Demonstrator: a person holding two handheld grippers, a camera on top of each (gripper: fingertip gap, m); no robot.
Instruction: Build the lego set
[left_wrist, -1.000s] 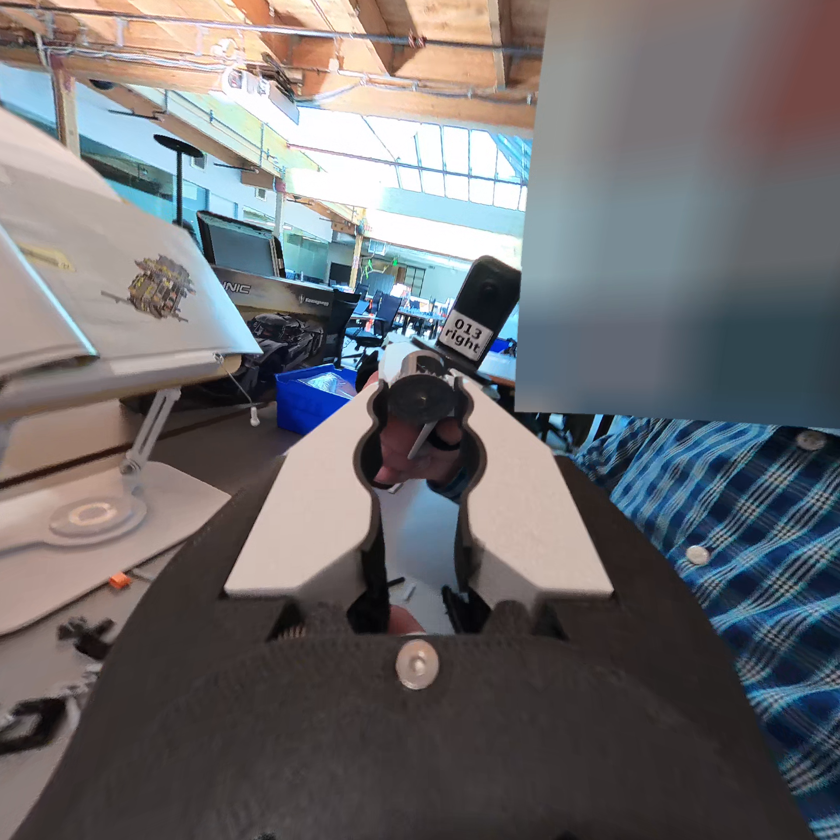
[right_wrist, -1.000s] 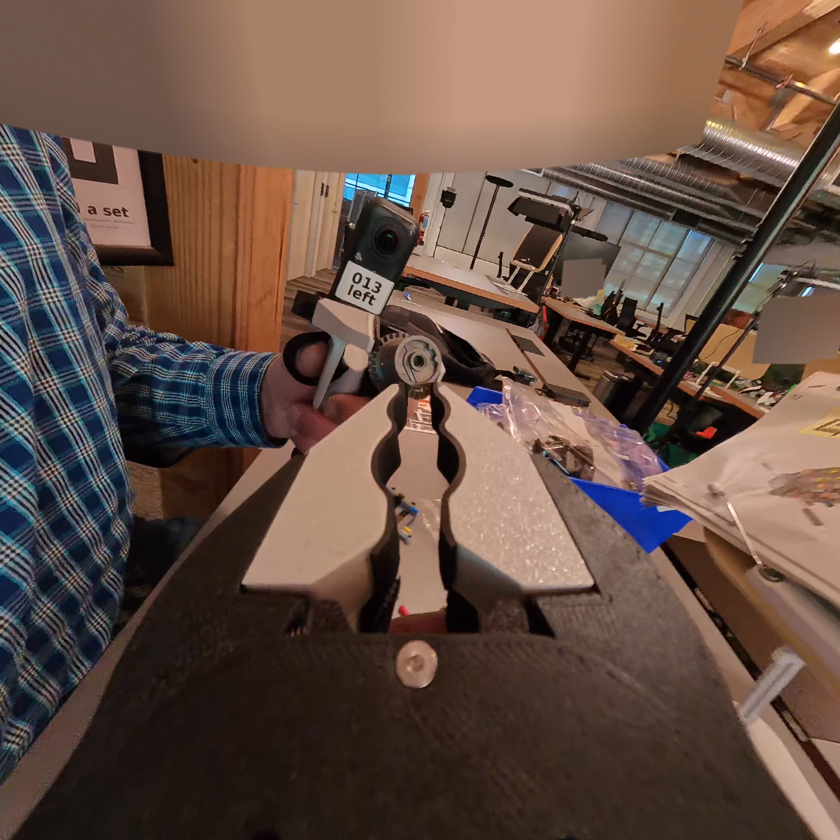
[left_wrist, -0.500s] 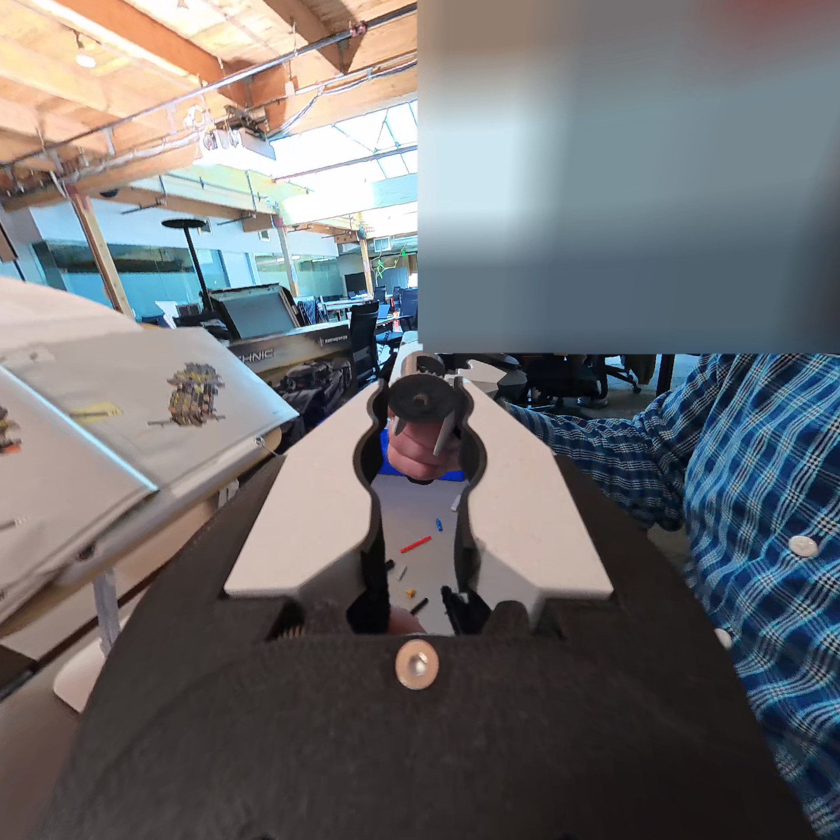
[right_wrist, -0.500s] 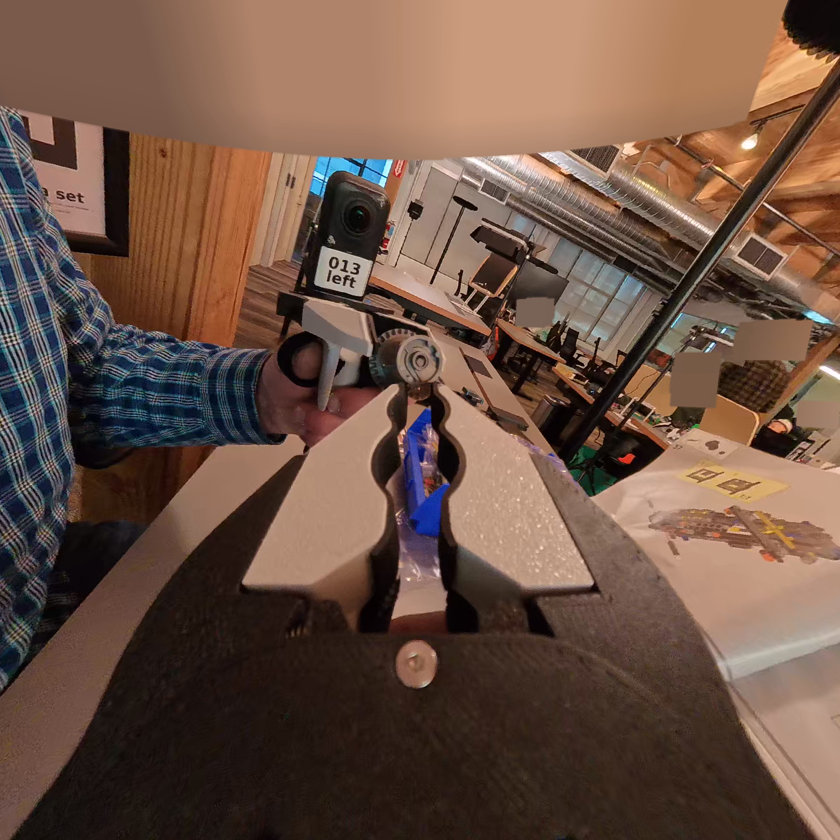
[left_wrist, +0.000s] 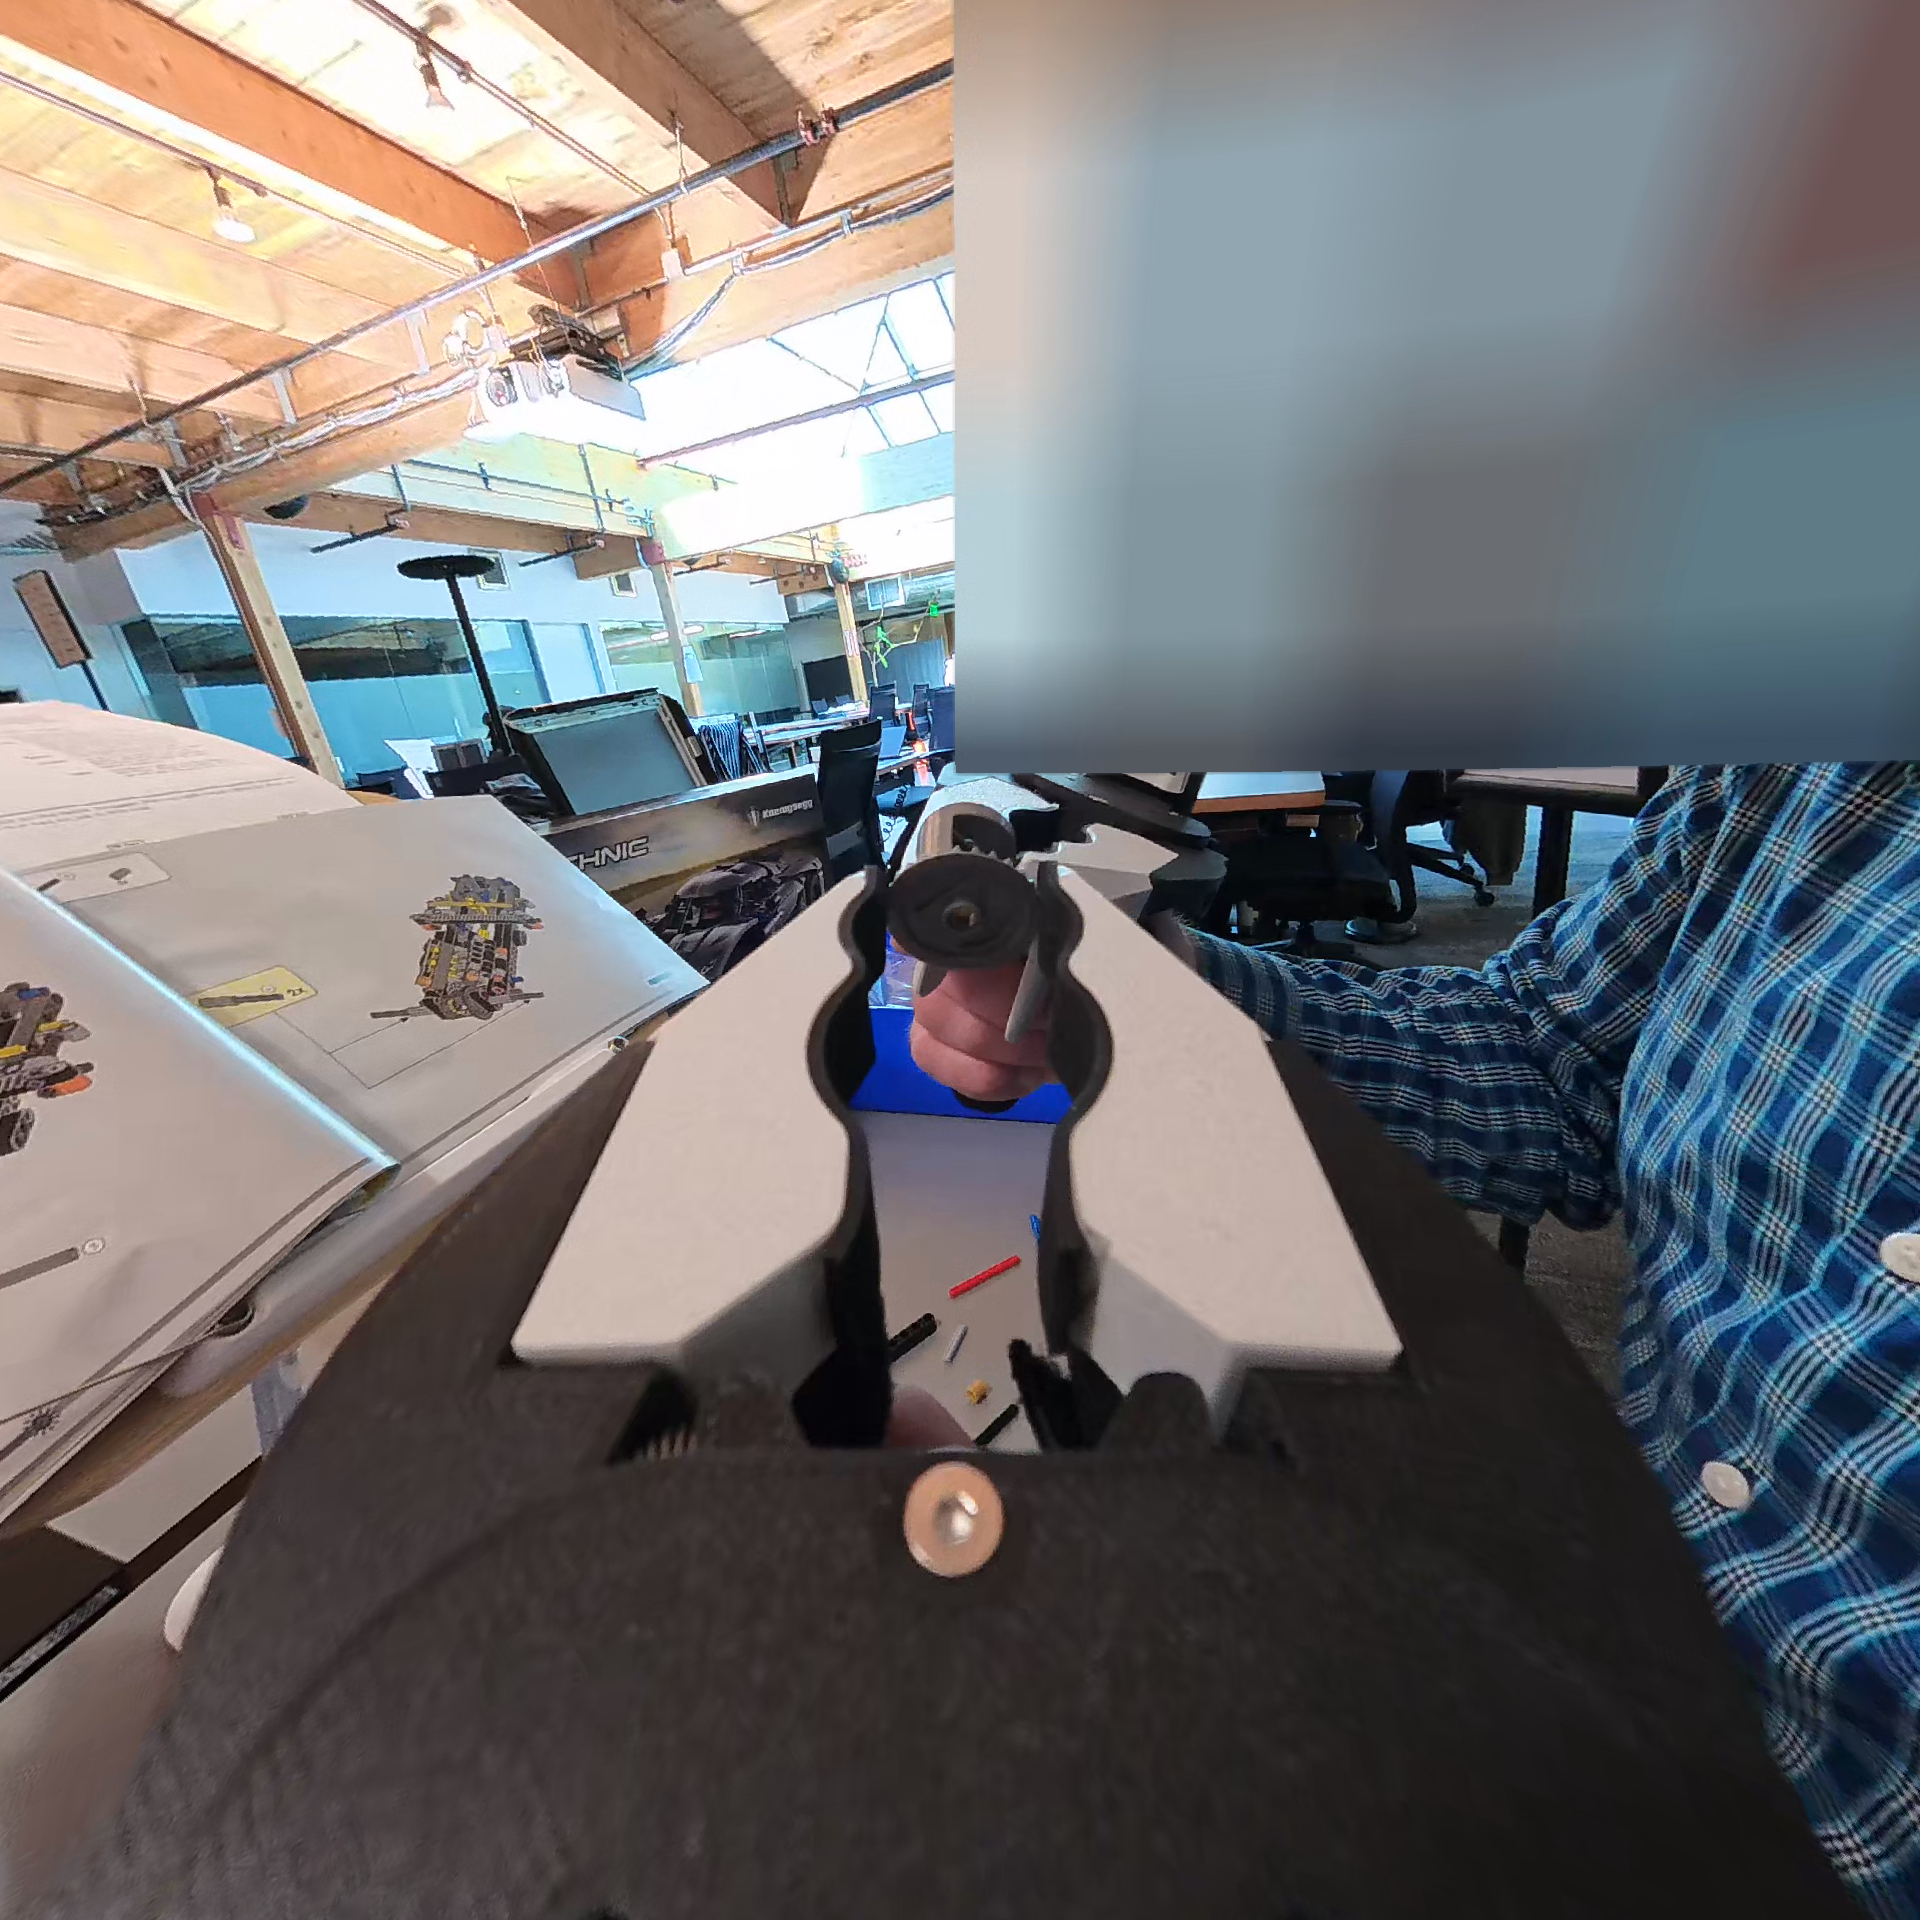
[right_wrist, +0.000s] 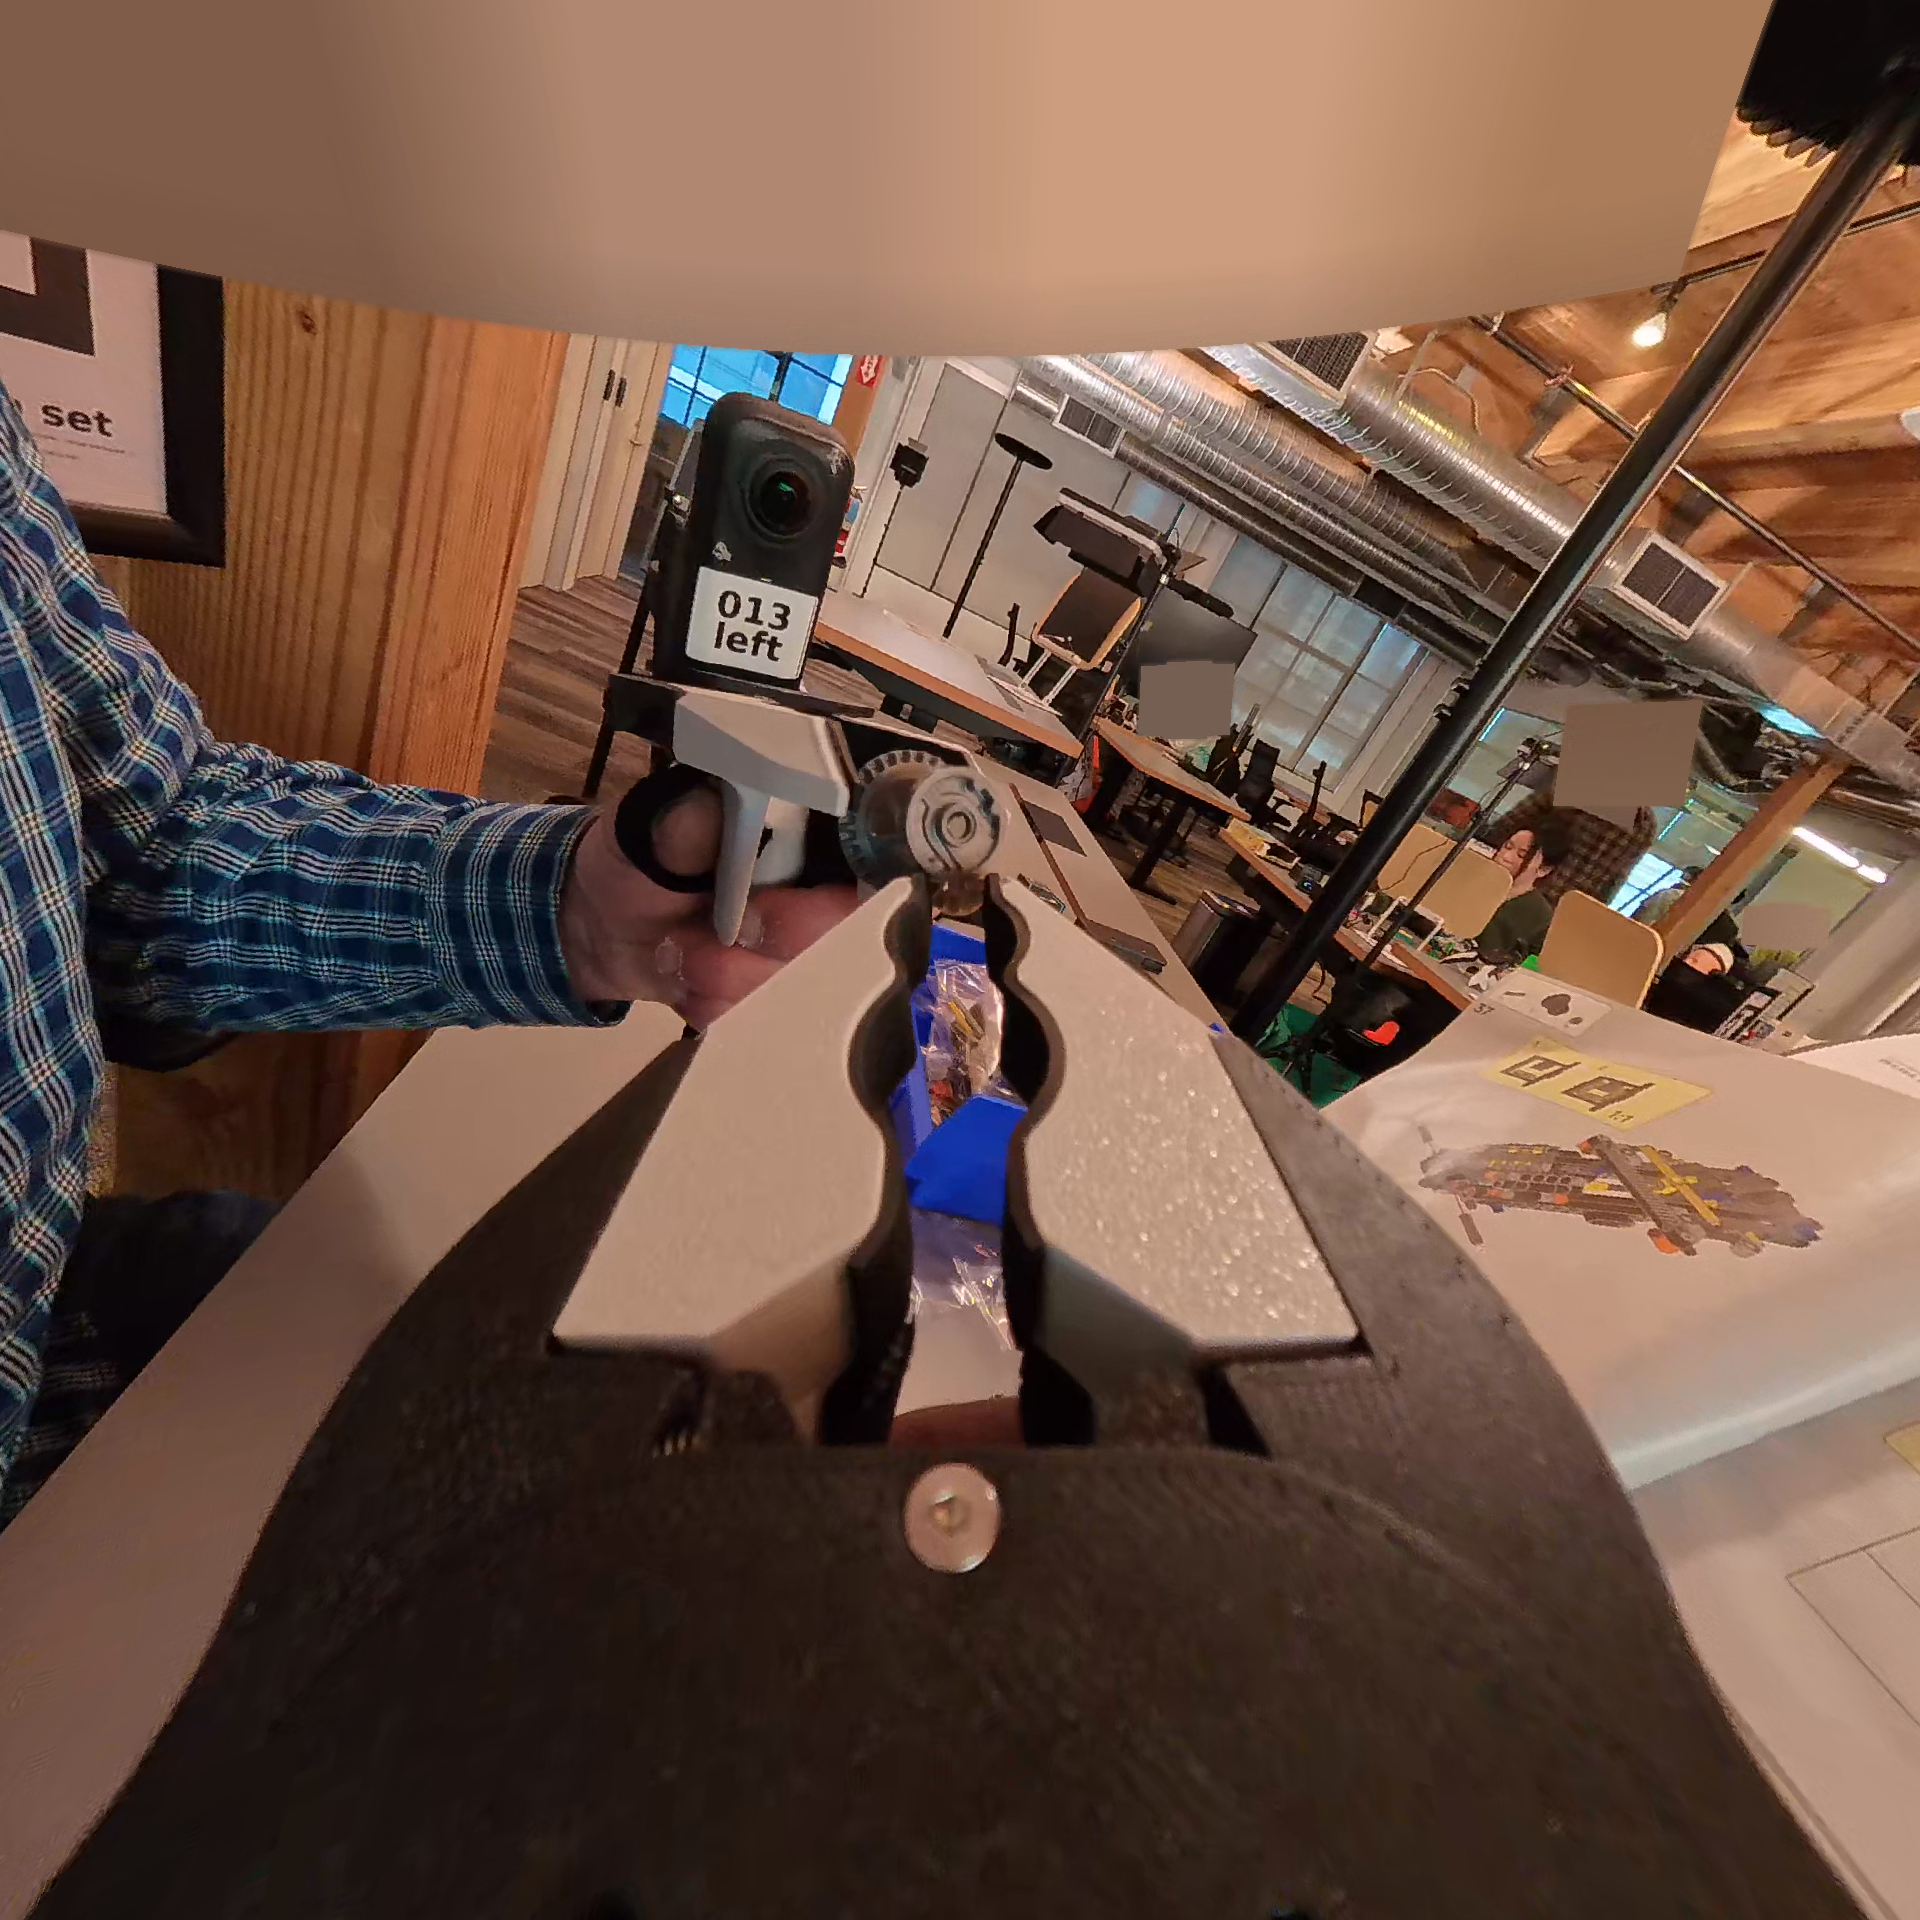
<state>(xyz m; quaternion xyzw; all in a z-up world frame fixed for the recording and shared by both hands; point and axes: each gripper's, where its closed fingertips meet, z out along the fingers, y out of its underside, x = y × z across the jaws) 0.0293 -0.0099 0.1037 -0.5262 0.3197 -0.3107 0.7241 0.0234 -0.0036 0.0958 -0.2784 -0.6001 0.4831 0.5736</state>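
Observation:
A small round piece is held up between both grippers above the white table. It is a dark grey toothed wheel joined to a light grey hub. My left gripper is shut on the dark wheel, whose face fills the gap at its tips. My right gripper faces it from the other side, with its jaws nearly closed on the lower edge of the hub. The wheel's toothed rim shows behind the hub. A hand holds the left gripper's handle.
An open instruction booklet stands on a holder beside the table, also in the right wrist view. A blue bin holds plastic bags of parts. Several small loose pieces, one a red rod, lie on the table. A black pole rises behind.
Both grippers have stayed joined on the wheel while swinging together. The booklet and blue bin have come further into both views, and the right gripper's camera has left the left wrist view.

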